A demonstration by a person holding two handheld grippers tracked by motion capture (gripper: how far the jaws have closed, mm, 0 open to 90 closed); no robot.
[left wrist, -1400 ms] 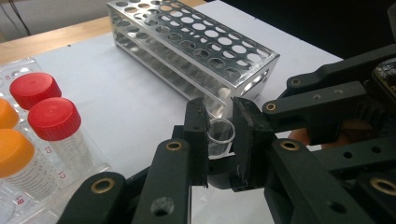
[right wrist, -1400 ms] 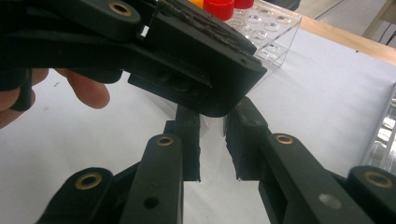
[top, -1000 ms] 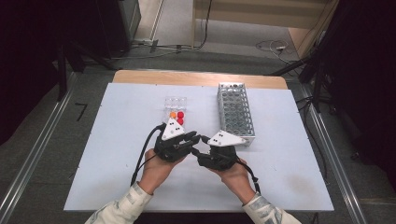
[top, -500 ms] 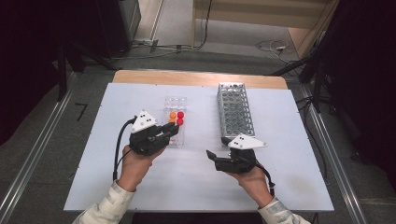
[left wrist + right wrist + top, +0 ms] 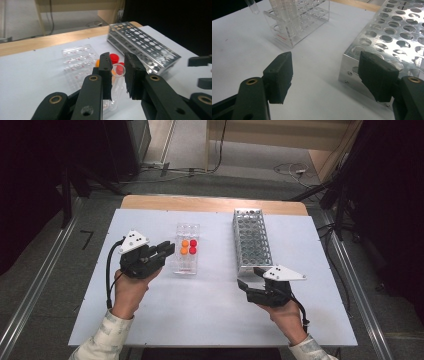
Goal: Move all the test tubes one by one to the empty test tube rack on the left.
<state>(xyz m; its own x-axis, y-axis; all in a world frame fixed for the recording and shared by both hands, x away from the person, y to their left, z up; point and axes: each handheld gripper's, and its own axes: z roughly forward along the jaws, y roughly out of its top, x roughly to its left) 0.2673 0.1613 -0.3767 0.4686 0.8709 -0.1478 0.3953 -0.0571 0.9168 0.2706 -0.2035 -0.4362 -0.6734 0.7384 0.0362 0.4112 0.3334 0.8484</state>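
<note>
Tubes with orange and red caps [image 5: 189,246] stand in the clear plastic rack [image 5: 187,265] near the middle of the table [image 5: 210,315], and the metal rack [image 5: 251,240] toward the right edge looks empty as far as the high view shows, so the work seems barely begun. The left gripper [image 5: 117,75] hovers at the clear rack's left side; in the left gripper view an uncapped clear tube [image 5: 116,85] sits between its fingers [image 5: 106,72], which are drawn close around it, though whether they actually pinch it I cannot tell. The right gripper [image 5: 325,75] rests near the front end of the metal rack with its fingers released and wide apart, holding nothing. Judging from this, moving tubes across to the metal rack is all left to do.
</note>
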